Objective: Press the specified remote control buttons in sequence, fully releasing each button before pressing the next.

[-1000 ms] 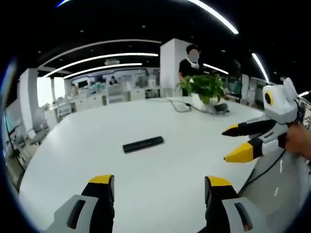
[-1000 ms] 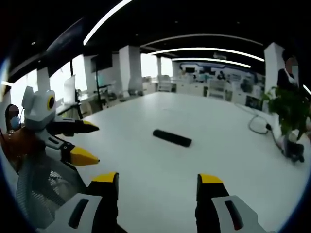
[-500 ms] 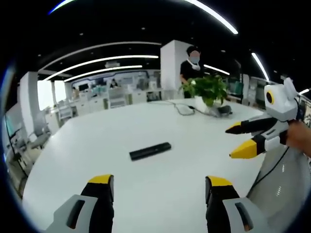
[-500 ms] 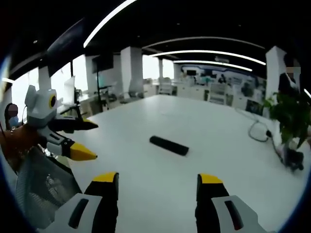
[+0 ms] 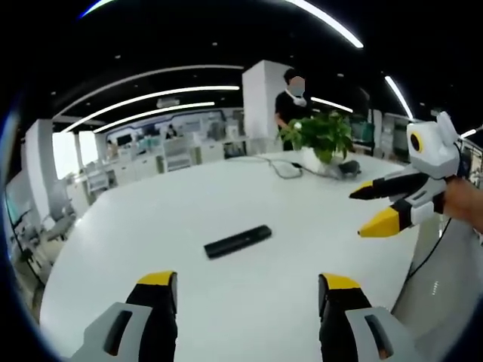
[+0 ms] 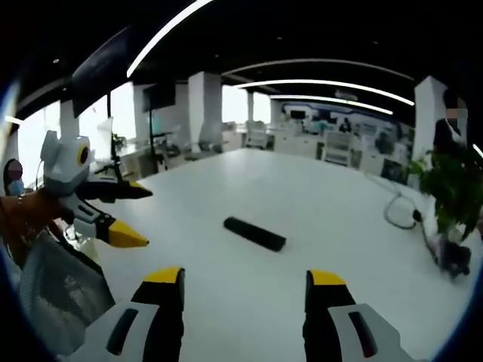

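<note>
A black remote control (image 5: 238, 241) lies flat on the white table (image 5: 151, 226), ahead of my left gripper (image 5: 245, 283), whose jaws stand open and hold nothing. In the left gripper view my right gripper (image 5: 371, 209) hovers at the right, over the table's edge, jaws apart. In the right gripper view the same remote control (image 6: 254, 234) lies ahead of my right gripper (image 6: 245, 277), which is open and holds nothing. My left gripper (image 6: 132, 216) shows at the left there, open, held by a hand.
A potted plant (image 5: 321, 136) and a cable (image 5: 283, 167) sit at the table's far side, with a person (image 5: 290, 105) standing behind them. A mesh chair back (image 6: 60, 290) is near the table's edge at the left. Desks and pillars fill the office beyond.
Both views have shifted a little. The remote sits slightly nearer and lower in each view. Both grippers stay open.
</note>
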A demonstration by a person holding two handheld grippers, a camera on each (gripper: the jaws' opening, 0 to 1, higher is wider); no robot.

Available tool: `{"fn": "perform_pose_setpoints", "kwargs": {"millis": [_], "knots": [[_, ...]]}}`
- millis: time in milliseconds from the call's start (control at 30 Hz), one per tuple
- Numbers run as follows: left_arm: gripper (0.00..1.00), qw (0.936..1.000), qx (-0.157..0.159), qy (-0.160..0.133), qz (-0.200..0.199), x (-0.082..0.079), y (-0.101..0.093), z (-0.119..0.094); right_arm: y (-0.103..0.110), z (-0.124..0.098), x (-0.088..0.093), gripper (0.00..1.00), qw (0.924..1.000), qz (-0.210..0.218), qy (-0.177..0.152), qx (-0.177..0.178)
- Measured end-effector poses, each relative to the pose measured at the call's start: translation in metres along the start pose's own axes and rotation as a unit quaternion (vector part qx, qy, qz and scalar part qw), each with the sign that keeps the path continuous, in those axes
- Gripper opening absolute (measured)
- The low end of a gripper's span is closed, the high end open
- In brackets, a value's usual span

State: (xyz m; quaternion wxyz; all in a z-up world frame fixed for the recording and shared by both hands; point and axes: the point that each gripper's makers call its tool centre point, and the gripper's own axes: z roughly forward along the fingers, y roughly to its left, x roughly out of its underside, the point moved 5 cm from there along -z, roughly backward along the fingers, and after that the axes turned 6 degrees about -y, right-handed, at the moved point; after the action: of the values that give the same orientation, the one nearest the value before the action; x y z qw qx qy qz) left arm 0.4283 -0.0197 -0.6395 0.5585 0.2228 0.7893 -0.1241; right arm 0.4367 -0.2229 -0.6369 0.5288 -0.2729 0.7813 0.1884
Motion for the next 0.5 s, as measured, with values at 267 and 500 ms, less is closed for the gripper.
{"fn": "perform_pose_setpoints", "kwargs": {"millis": [267, 500], "knots": [[0.78, 0.9999, 0.002, 0.006, 0.015, -0.002, 0.017, 0.015, -0.009, 0.013, -0.003, 0.62, 1.0000, -0.006, 0.007, -0.003], [0.78, 0.9996, 0.002, 0.017, 0.022, 0.003, 0.029, 0.026, -0.011, 0.023, -0.002, 0.62, 0.9998, -0.011, 0.014, -0.008]]}}
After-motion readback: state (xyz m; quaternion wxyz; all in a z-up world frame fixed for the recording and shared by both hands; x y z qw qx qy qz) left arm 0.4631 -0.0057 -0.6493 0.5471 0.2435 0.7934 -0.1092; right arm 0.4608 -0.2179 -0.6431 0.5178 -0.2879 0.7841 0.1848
